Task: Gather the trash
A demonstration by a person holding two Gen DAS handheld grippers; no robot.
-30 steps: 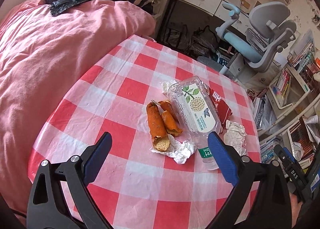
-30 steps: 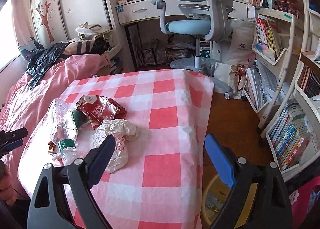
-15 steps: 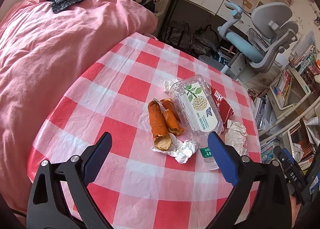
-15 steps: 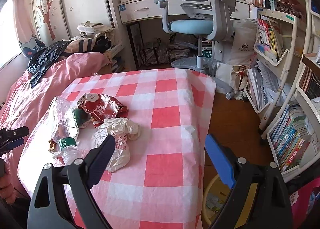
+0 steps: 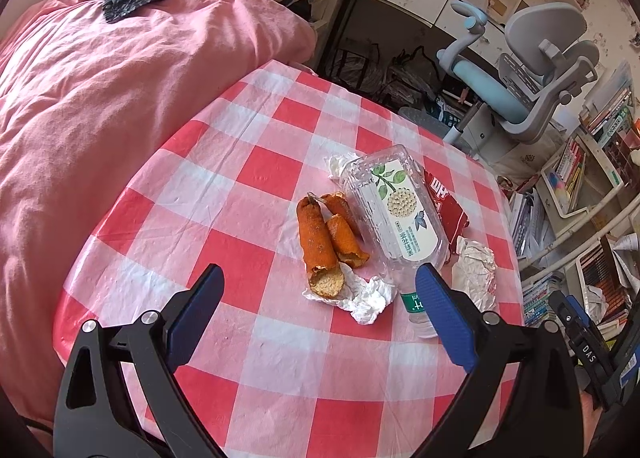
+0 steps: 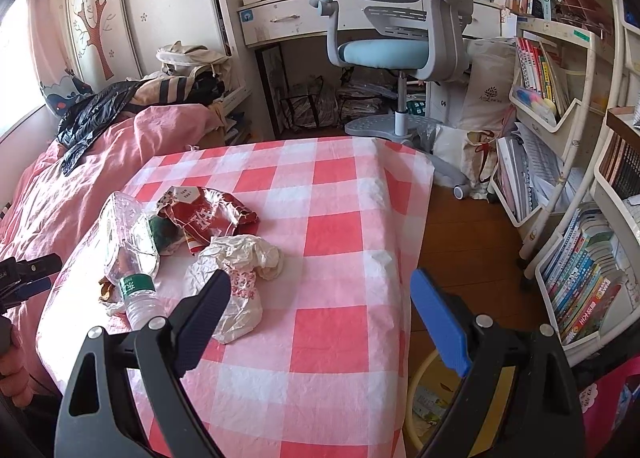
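Trash lies on a table with a red and white checked cloth (image 5: 240,178). In the left wrist view I see orange peel pieces (image 5: 320,238) on a crumpled white tissue (image 5: 360,294), a clear plastic box (image 5: 394,206), a red wrapper (image 5: 446,206), a plastic bottle (image 5: 416,306) and crumpled white paper (image 5: 474,278). My left gripper (image 5: 320,298) is open and empty, just short of the peel. In the right wrist view the bottle (image 6: 134,290), red wrapper (image 6: 204,218) and crumpled paper (image 6: 236,274) lie left of centre. My right gripper (image 6: 320,306) is open and empty above the cloth.
A pink bed (image 5: 100,98) borders the table. A grey and blue desk chair (image 6: 392,30) and a white desk (image 6: 288,18) stand beyond. Bookshelves (image 6: 580,178) line the right side. A yellow-rimmed bin (image 6: 432,398) sits on the wooden floor by the table's right edge.
Both grippers have drawn back slightly; the trash sits a little farther away in both views. Nothing on the table has moved.
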